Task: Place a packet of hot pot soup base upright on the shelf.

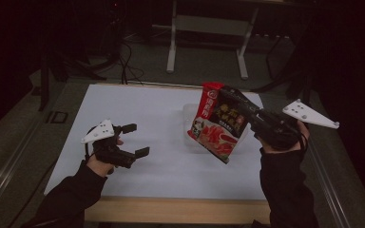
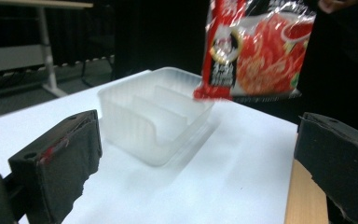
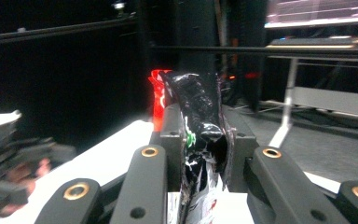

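Note:
A red and black noodle packet [image 1: 217,122] hangs in the air over the clear plastic tray [image 1: 188,113] at the table's right middle. My right gripper [image 1: 247,110] is shut on the packet's upper right edge; the crumpled packet [image 3: 196,121] sits pinched between the jaws in the right gripper view. The packet [image 2: 256,49] hangs above and behind the ribbed clear tray [image 2: 154,116] in the left gripper view. My left gripper [image 1: 135,140] rests low over the table's left side, open, with nothing between its jaws.
The white table top [image 1: 142,109] has a wooden front edge [image 1: 176,209]. A metal desk frame [image 1: 209,33] stands on the floor behind the table, with cables beside it. The surroundings are dark.

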`<state>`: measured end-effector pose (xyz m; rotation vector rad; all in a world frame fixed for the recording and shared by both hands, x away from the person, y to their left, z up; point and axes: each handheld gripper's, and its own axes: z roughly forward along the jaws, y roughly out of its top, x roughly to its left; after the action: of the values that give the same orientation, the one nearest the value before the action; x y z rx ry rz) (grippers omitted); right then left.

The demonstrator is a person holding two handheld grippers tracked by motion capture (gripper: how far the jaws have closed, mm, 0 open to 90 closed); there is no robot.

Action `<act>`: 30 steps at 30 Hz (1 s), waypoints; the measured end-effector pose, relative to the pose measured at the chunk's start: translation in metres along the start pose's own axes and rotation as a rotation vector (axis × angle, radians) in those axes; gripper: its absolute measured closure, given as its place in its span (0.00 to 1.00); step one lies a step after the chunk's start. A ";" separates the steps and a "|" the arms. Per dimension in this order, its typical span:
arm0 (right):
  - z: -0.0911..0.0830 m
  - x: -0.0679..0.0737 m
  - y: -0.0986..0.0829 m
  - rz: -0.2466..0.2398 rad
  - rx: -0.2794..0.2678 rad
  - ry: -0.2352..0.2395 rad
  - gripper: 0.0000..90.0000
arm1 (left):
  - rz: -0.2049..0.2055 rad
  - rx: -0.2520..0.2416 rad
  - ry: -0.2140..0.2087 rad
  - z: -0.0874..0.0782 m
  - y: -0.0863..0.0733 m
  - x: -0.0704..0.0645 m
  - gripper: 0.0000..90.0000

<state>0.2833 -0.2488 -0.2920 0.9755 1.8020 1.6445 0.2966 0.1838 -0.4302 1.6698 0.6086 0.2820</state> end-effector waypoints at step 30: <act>0.045 -0.086 -0.003 0.039 -0.026 -0.453 0.83 | 0.008 0.038 0.157 -0.012 -0.066 0.008 0.02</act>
<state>0.3696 -0.2883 -0.3094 1.2593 1.4600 1.3277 0.2820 0.2042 -0.4934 1.6976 0.7283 0.4120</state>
